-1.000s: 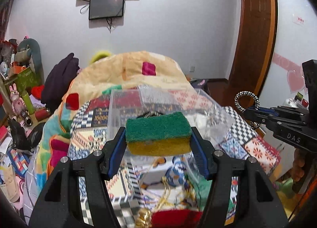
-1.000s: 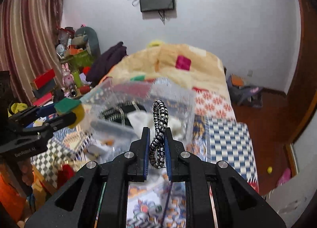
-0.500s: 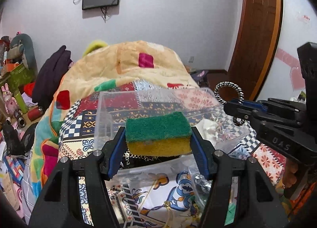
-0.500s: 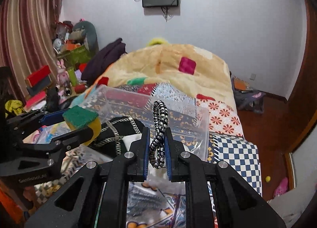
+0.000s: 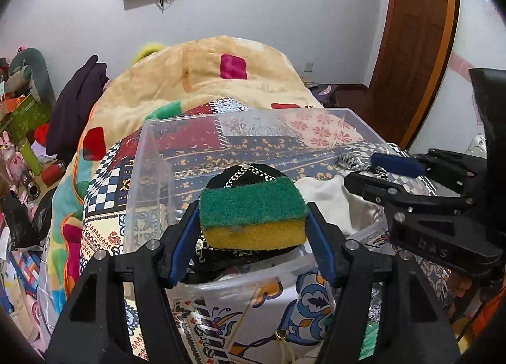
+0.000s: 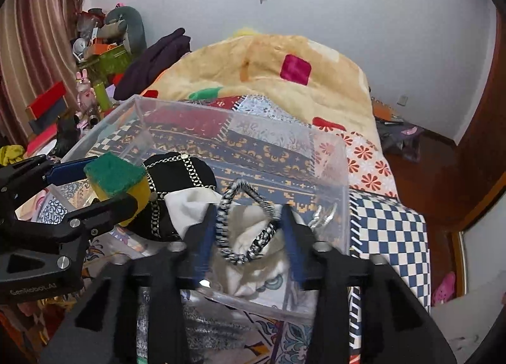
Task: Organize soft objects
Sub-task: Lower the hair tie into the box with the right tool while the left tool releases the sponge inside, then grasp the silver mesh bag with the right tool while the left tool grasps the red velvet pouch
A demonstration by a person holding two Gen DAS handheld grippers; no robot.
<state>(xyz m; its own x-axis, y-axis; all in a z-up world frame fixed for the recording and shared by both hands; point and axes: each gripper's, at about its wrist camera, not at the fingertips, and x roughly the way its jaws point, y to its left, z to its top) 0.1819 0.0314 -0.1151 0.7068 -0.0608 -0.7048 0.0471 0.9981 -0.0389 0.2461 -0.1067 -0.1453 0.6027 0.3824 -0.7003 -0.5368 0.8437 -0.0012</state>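
My left gripper is shut on a green and yellow sponge and holds it over the near rim of a clear plastic bin. The sponge also shows in the right wrist view. My right gripper is open over the bin, and a black and white braided hair tie hangs loose between its fingers. In the bin lie a black pouch with silver chain trim and a white cloth.
The bin stands on a patchwork quilt on a bed, with a folded yellow blanket behind it. Clutter and toys stand at the left. A wooden door is at the right.
Both grippers have come forward and down over the bin. My right gripper has opened, and the hair tie has gone from upright and pinched to loose between the fingers.
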